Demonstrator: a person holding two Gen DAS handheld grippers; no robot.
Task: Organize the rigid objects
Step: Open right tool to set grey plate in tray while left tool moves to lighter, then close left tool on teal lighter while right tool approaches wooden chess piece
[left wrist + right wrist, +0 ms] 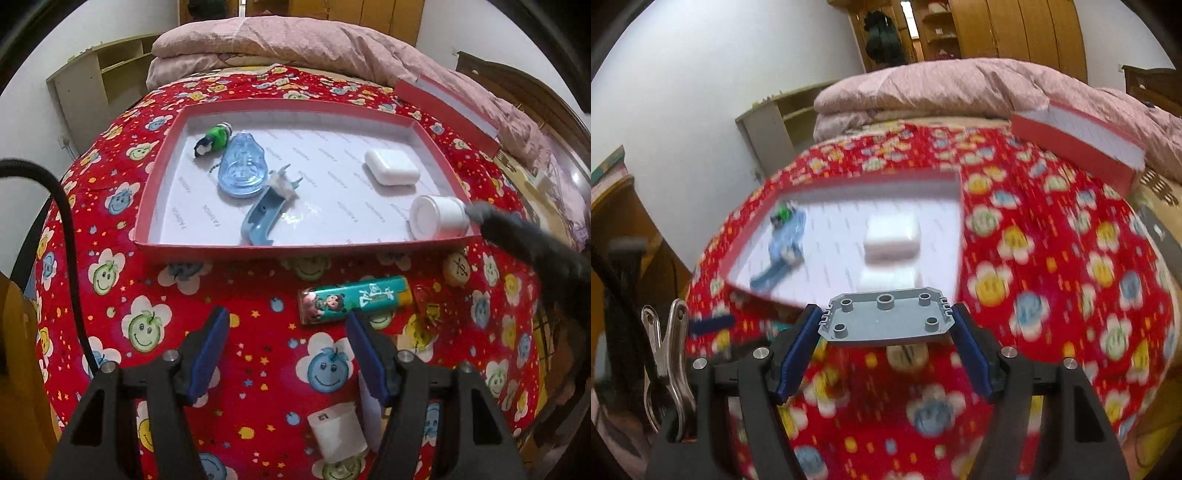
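A red-rimmed white tray (207,249) lies on the red patterned bedspread. It holds a green toy (214,138), a clear blue case (242,168), a blue clip piece (264,218), a white box (391,167) and a white jar (439,216). My left gripper (286,325) is open and empty above the bedspread, with a printed lighter (354,299) just beyond its right finger. My right gripper (886,319) is shut on a grey studded plate (886,317), held above the near edge of the tray (960,229). The right wrist view is motion-blurred.
A white card holder (338,430) lies under the left gripper. A round wooden token (460,271) and a red trinket (428,306) lie right of the lighter. The red tray lid (443,107) leans on a pink quilt (295,44). A metal clamp (670,365) sits at the left.
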